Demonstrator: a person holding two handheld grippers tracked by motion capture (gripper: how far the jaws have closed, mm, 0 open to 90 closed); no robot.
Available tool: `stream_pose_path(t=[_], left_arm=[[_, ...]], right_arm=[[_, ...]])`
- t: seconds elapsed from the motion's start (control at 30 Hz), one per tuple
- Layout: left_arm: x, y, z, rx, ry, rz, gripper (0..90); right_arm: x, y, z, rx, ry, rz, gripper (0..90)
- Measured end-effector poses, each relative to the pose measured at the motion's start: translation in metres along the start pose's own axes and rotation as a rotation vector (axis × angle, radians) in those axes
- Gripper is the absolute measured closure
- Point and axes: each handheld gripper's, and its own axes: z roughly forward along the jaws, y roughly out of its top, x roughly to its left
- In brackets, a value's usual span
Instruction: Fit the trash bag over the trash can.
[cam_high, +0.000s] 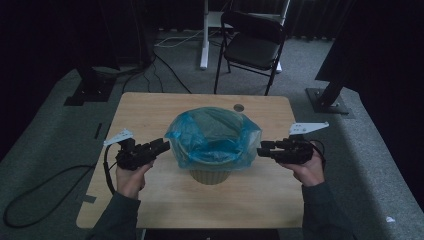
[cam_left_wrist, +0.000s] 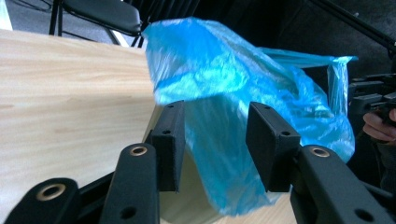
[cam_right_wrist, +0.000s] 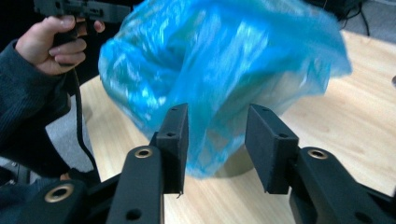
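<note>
Lining the bin looks like the step in hand: a blue plastic bag (cam_high: 214, 135) is draped over the rim of a small beige bin (cam_high: 210, 175) standing near the middle of the table (cam_high: 150, 205), a little toward its far edge. The left hand-held gripper (cam_high: 161, 146) sits just beside the bag's left side and the right hand-held gripper (cam_high: 265, 149) just beside its right. Both have their jaws parted wide; the film hangs in the gap of each, but the pads do not press on it, so I judge the bag released, not held.

Next, I judge, the loose skirt needs tucking or smoothing down the bin's wall, which calls for closing on the film's lower hem without dragging the light bin across the table.

From the high view comes the overall layout: the bag's open mouth, both forearms, and a black chair (cam_high: 252, 42) beyond the far edge. From the left gripper view (cam_left_wrist: 215, 149) comes how the film bunches between the pads; the right gripper view (cam_right_wrist: 217, 144) is blurred on the bag, yet shows the bin's base beneath it.
</note>
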Motion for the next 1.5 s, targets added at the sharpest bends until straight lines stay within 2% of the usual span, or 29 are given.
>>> stream_pose_path(t=[0.17,0.2,0.23,0.27,0.33,0.43,0.53,0.57,0.6,0.63,0.73,0.93,1.03,1.13,1.23,1.33,1.43,1.5], left_arm=[[-0.005,0.008,0.010,0.003,0.011,0.029,55.6],[-0.006,0.009,0.012,0.002,0.012,0.030,55.7],[-0.006,0.010,0.014,0.004,0.011,0.033,55.8],[-0.007,0.011,0.016,0.006,0.014,0.034,55.8],[-0.008,0.011,0.020,0.007,0.017,0.034,55.8],[-0.008,0.011,0.023,0.013,0.021,0.035,55.8],[-0.008,0.011,0.026,0.015,0.019,0.032,55.8],[-0.008,0.011,0.026,0.016,0.019,0.031,55.8],[-0.008,0.011,0.027,0.018,0.022,0.031,55.8],[-0.008,0.011,0.027,0.019,0.023,0.030,55.8],[-0.007,0.011,0.027,0.017,0.028,0.028,55.8],[-0.003,0.013,0.023,-0.001,0.046,0.022,55.8],[0.001,0.015,0.021,-0.015,0.065,0.019,55.6],[0.002,0.018,0.020,-0.039,0.057,0.022,53.7],[-0.002,0.021,0.022,-0.051,0.039,0.048,47.8],[-0.010,0.025,0.028,-0.037,0.041,0.083,43.3],[-0.015,0.029,0.037,-0.015,0.072,0.117,41.8],[-0.015,0.030,0.041,-0.002,0.111,0.131,48.1]], right_arm=[[0.001,0.013,0.001,-0.045,-0.003,-0.003,58.0],[0.000,0.016,0.002,-0.049,-0.004,-0.001,63.2],[-0.002,0.019,0.005,-0.048,-0.013,0.001,79.4],[-0.002,0.019,0.005,-0.048,-0.013,0.001,79.4],[-0.007,0.020,0.010,-0.030,-0.049,0.013,89.9],[-0.018,0.014,0.020,0.017,-0.121,0.040,90.0],[-0.028,0.000,0.034,0.082,-0.147,0.072,90.0],[-0.031,-0.008,0.044,0.123,-0.156,0.079,90.0],[-0.031,-0.008,0.044,0.123,-0.156,0.079,90.0],[-0.031,-0.014,0.052,0.150,-0.153,0.080,90.0],[-0.030,-0.018,0.060,0.180,-0.156,0.073,90.0],[-0.029,-0.023,0.074,0.278,-0.202,0.045,90.0],[-0.028,-0.023,0.070,0.274,-0.209,0.037,89.8],[-0.026,-0.019,0.061,0.245,-0.209,0.032,81.0],[-0.022,-0.013,0.049,0.217,-0.208,0.014,74.9],[-0.018,-0.010,0.042,0.204,-0.206,-0.001,72.0],[-0.017,-0.008,0.038,0.196,-0.209,-0.007,69.9],[-0.017,-0.007,0.034,0.184,-0.208,-0.007,69.8]])
